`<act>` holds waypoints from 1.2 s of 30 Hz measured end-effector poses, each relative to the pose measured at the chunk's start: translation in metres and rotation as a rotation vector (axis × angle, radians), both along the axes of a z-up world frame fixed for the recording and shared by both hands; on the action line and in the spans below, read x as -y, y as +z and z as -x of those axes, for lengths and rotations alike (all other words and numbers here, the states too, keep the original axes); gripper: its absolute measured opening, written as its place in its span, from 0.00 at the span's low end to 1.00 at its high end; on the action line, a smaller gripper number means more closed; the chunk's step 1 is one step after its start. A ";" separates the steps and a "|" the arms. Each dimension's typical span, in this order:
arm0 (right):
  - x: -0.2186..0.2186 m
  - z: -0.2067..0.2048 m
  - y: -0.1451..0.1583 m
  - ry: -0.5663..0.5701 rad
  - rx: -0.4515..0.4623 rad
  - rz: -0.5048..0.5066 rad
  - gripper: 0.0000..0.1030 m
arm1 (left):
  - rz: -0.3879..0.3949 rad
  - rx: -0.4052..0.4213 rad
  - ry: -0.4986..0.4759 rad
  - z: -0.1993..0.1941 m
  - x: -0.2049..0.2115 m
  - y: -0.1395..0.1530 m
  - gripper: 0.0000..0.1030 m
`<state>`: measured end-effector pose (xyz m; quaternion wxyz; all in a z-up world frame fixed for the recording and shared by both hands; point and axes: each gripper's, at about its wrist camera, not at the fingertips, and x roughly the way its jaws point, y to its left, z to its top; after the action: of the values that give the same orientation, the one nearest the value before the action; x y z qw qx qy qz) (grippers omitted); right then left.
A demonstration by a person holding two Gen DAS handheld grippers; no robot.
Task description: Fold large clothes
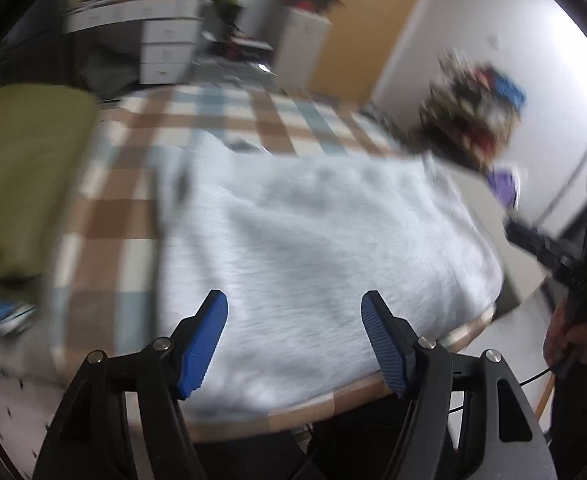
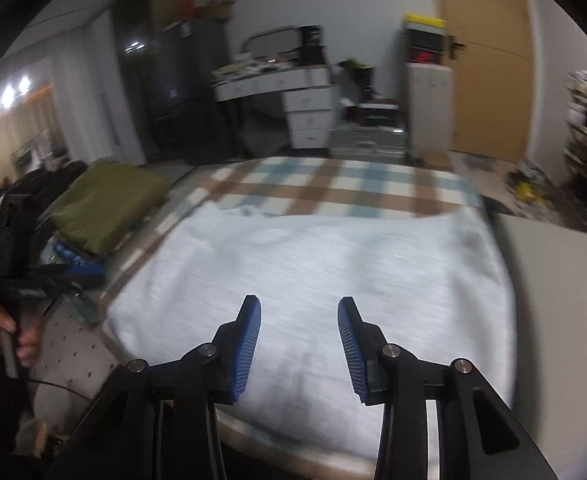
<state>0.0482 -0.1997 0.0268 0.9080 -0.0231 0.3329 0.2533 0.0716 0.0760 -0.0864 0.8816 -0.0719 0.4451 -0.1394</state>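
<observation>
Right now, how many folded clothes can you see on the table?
2: a pale blue garment spread mid-table, and an olive green one at its left edge. More may be hidden.

Fuzzy matt garment [image 2: 313,280] – ribbed rubbery pads [image 2: 249,344]

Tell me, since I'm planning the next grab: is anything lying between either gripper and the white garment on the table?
Nothing visible. The left gripper and right gripper are both open and empty above the white fleecy garment, which is spread on the plaid tablecloth. The folded olive cloth sits off to the left side, not on the garment.
</observation>
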 end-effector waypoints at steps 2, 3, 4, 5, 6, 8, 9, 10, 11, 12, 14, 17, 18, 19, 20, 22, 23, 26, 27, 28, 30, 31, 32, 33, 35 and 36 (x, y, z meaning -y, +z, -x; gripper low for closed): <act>-0.046 -0.013 -0.028 0.080 -0.065 0.038 0.36 | -0.088 -0.056 0.026 -0.004 0.003 -0.026 0.63; -0.067 -0.021 -0.046 0.116 -0.100 0.100 0.35 | -0.118 -0.087 0.046 -0.014 0.005 -0.042 0.63; -0.079 -0.031 -0.070 0.124 -0.122 0.166 0.35 | -0.107 -0.119 0.061 -0.019 0.001 -0.058 0.63; -0.089 -0.041 -0.091 0.120 -0.144 0.226 0.36 | -0.084 -0.138 0.072 -0.021 -0.007 -0.069 0.63; -0.094 -0.046 -0.111 0.108 -0.169 0.272 0.36 | -0.063 -0.100 0.082 -0.020 -0.014 -0.070 0.62; -0.071 -0.046 -0.129 0.069 -0.189 0.213 0.37 | -0.047 -0.055 0.099 -0.014 -0.018 -0.070 0.62; -0.068 -0.050 -0.129 0.053 -0.206 0.181 0.38 | -0.050 -0.038 0.096 -0.012 -0.019 -0.068 0.62; -0.067 -0.051 -0.127 0.051 -0.218 0.182 0.38 | -0.062 -0.025 0.091 -0.010 -0.017 -0.069 0.63; -0.069 -0.052 -0.125 0.055 -0.224 0.200 0.37 | -0.073 -0.011 0.087 -0.009 -0.016 -0.068 0.63; -0.070 -0.052 -0.121 0.058 -0.231 0.218 0.37 | -0.081 0.007 0.088 -0.004 -0.015 -0.066 0.63; -0.072 -0.052 -0.107 0.061 -0.239 0.217 0.37 | -0.090 0.034 0.087 0.000 -0.013 -0.074 0.64; -0.076 -0.059 -0.081 0.025 -0.137 0.172 0.37 | -0.076 0.061 0.082 -0.004 -0.013 -0.083 0.63; -0.079 -0.062 -0.073 0.018 -0.106 0.180 0.37 | -0.076 0.065 0.079 -0.017 -0.013 -0.092 0.63; -0.086 -0.070 -0.072 0.011 -0.086 0.191 0.37 | -0.078 0.069 0.077 -0.017 -0.013 -0.093 0.63; -0.092 -0.081 -0.073 0.006 -0.086 0.199 0.37 | -0.080 0.073 0.075 -0.019 -0.011 -0.093 0.63; -0.106 -0.114 -0.097 -0.013 -0.171 0.256 0.37 | -0.080 0.078 0.071 -0.022 -0.007 -0.095 0.63; -0.113 -0.119 -0.111 -0.018 -0.216 0.288 0.38 | -0.079 0.081 0.069 -0.022 -0.008 -0.095 0.63; -0.128 -0.126 -0.139 -0.012 -0.164 0.361 0.39 | -0.096 0.091 0.060 -0.020 -0.004 -0.097 0.63; -0.131 -0.127 -0.137 -0.019 -0.164 0.371 0.39 | -0.101 0.097 0.058 -0.020 -0.004 -0.097 0.63; -0.132 -0.130 -0.135 -0.031 -0.193 0.378 0.39 | -0.103 0.103 0.056 -0.019 -0.003 -0.097 0.63; -0.127 -0.130 -0.123 -0.030 -0.222 0.345 0.35 | -0.103 0.106 0.054 -0.019 -0.003 -0.098 0.63; -0.122 -0.129 -0.116 -0.028 -0.221 0.306 0.34 | -0.102 0.105 0.054 -0.019 -0.003 -0.098 0.63; -0.111 -0.123 -0.104 -0.038 -0.199 0.255 0.34 | -0.100 0.104 0.052 -0.020 -0.003 -0.098 0.63; -0.103 -0.119 -0.099 -0.059 -0.174 0.234 0.34 | -0.099 0.105 0.051 -0.019 -0.003 -0.099 0.63; -0.077 -0.102 -0.087 -0.125 -0.127 0.213 0.37 | -0.103 0.111 0.047 -0.018 -0.001 -0.100 0.64; -0.064 -0.093 -0.086 -0.142 -0.126 0.204 0.37 | -0.110 0.112 0.047 -0.018 0.000 -0.100 0.64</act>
<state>0.1409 -0.1359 -0.0593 0.8938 -0.0758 0.4143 0.1543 0.0898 0.0759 -0.1862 0.9107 -0.0260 0.4004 -0.0976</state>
